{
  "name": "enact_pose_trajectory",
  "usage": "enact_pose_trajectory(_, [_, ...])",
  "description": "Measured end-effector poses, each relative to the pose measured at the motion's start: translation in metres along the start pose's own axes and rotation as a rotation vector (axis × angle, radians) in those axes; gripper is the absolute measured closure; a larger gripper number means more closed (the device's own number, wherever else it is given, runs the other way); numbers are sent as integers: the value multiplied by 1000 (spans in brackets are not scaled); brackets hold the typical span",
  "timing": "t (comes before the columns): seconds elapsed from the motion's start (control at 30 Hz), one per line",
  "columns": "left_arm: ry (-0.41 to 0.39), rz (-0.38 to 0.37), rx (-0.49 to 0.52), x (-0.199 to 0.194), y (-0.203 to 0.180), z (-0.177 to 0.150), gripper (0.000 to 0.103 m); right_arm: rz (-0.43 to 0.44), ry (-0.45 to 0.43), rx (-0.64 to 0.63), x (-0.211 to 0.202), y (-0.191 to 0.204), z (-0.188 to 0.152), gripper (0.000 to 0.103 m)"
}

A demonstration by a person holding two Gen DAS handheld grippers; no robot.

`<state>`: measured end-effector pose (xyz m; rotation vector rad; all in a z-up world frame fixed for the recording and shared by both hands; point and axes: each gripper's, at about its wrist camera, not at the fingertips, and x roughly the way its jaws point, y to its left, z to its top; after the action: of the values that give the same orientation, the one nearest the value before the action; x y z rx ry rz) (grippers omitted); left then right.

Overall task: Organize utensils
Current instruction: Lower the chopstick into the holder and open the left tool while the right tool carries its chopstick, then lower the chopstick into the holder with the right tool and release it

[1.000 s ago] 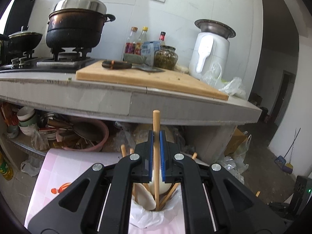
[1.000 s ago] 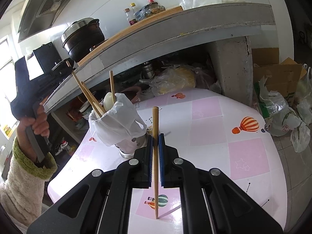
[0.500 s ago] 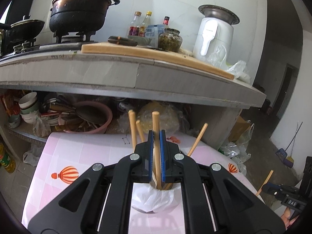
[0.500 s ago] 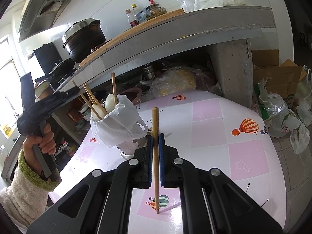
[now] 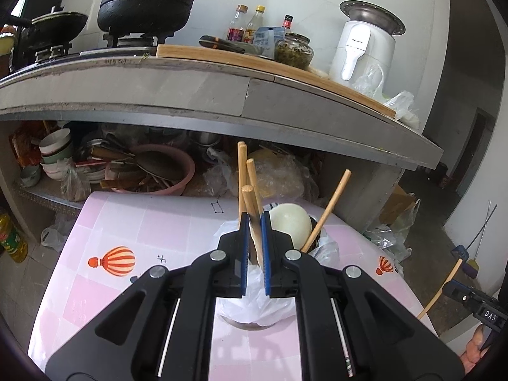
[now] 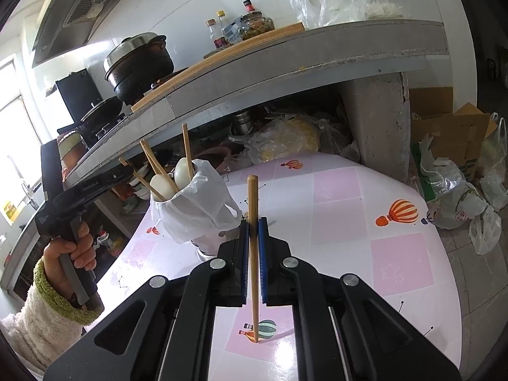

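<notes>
Utensils stand gathered in a round holder lined with a white plastic bag [image 6: 193,209], which sits on the pink-and-white checked surface [image 6: 343,209] printed with hot-air balloons. From the holder rise several light wooden chopsticks [image 5: 327,212] and two cream-white spoon heads [image 6: 181,173]. Left claw [image 5: 254,247] hangs directly above the holder's mouth, its blue-padded jaws pressed together on one tilted wooden chopstick [image 5: 249,200] whose lower end reaches down into the bag among the others. Right claw [image 6: 252,260] sits apart from the holder, lower over the surface, jaws clamped on another wooden chopstick [image 6: 253,216] held upright, its bottom tip just above or touching a balloon print. A hand [image 6: 71,254] in a fleecy cream sleeve with green cuff grips the left tool's handle.
</notes>
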<state>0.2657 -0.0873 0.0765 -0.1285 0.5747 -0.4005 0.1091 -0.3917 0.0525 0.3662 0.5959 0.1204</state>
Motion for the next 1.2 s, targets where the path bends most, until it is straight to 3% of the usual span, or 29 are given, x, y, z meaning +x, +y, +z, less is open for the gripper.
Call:
enact_pose_trajectory(0.2, [13,-2,-1,-3,2,-4,94,3,-10,-16,-5,8,5,97])
enact_pose_trajectory(0.3, [-4,-1,-16,-11,6,-4,72,10,-20,-29,-8,15,11,97])
enact_pose_trajectory(0.43, [-47,4,-20,-33,11,-5,50,31,-54,-59,-16,29,28,97])
enact_pose_trajectory(0.63, [-87,53,-11,-66,24,-18,31,102,-141,-116,-29,63,75,97])
enact_pose_trajectory(0.93, [-42,119,-46,-93,63,-59,19,208,-256,-181,-33,120,153,97])
enact_pose_trajectory(1.2, [30,173,-97,-105,93,-102,18,182,-170,-220,47,157,168,97])
